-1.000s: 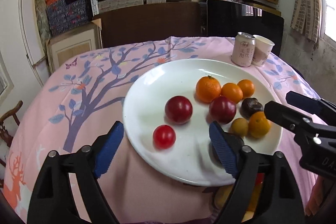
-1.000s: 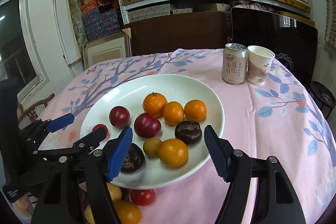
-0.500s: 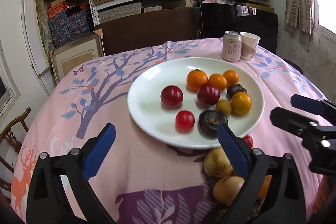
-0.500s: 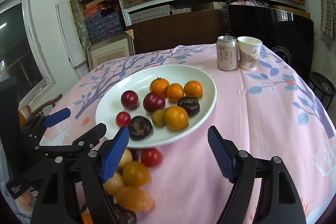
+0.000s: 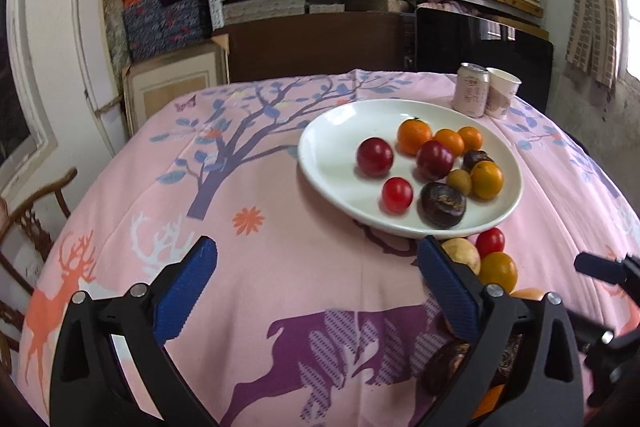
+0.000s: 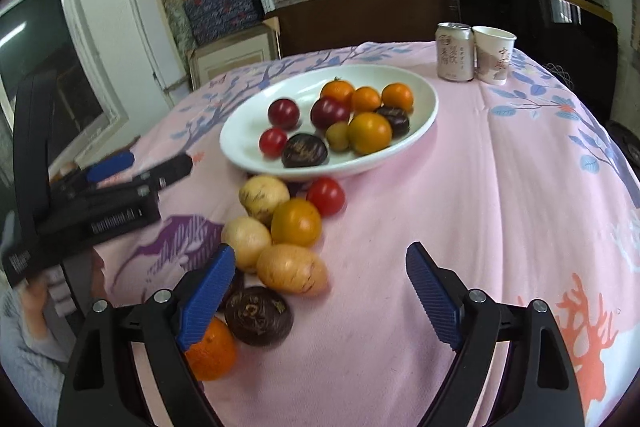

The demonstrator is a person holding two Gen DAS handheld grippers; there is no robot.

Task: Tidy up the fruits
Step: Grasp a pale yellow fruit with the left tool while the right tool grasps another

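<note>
- Both tongs had drawn back from the white plate [image 5: 320, 155] since a second ago, so that the plate looked smaller and more of the pink tablecloth [image 5: 280, 267] came into view in front of it.
- Loose fruits near the front edge of the tabletop, hidden under the tongs before, were now seen.
- The left tongs [image 5: 316, 287] were very wide and opening a little more, with nothing between the blue pads [image 5: 188, 287]; only cloth lay under them.
- The right tongs [image 6: 316, 291] were also wide and opening, and they held nothing.
- The plate stood toward the far right part of the tabletop, and its near rim was just beside the loose fruits.
- On the plate lay three oranges [image 6: 338, 91], two dark red plums [image 6: 283, 113], a red tomato [image 6: 273, 141], a dark passion fruit [image 6: 305, 151], a small yellow-green fruit [image 6: 338, 135], a bigger orange-yellow fruit [image 6: 369, 133] and another dark fruit [image 6: 394, 119] behind it.
- Off the plate, on the cloth, lay a second red tomato [image 6: 326, 195], an orange-yellow fruit [image 6: 296, 222], three pale yellow fruits [image 6: 264, 197], a dark passion fruit [image 6: 258, 315] and an orange [image 6: 210, 353] partly behind the left pad of the right tongs.
- A drink can [image 6: 454, 51] and a paper cup [image 6: 493, 54] stood side by side near the far right corner of the tabletop, apart from the plate.
</note>
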